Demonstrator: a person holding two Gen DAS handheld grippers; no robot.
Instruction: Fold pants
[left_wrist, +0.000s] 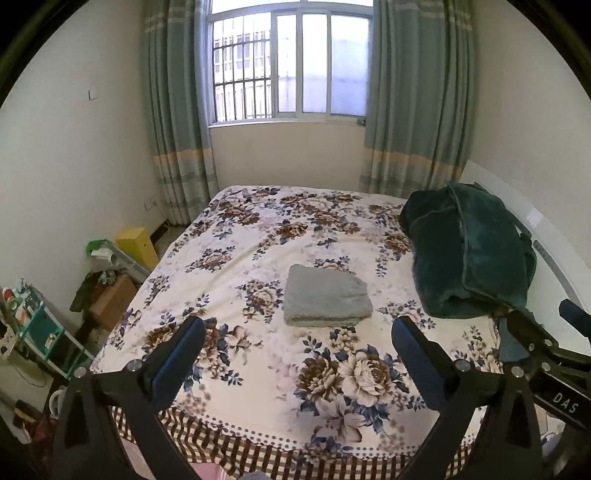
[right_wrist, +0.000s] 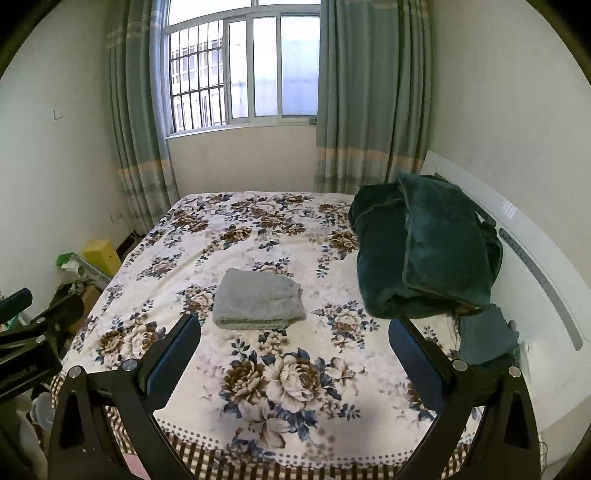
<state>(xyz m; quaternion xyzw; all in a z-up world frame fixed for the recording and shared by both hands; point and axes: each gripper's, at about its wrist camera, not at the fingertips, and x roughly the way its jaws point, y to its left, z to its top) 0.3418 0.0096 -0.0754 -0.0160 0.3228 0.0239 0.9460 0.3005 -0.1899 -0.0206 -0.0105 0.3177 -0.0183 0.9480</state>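
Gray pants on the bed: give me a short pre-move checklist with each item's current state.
1. Gray pants folded into a compact stack: ok.
2. Pants lie flat on the floral bedspread, apart from the green blanket: ok.
3. Left gripper open, holding nothing: ok.
4. Right gripper open, holding nothing: ok.
5. Both grippers clear of the pants: ok.
6. Fold edges evenly aligned: cannot tell.

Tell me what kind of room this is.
A bedroom, most likely in a home. A bed with a floral cover fills the middle, folded grey pants lie on it, and curtains frame a barred window behind.
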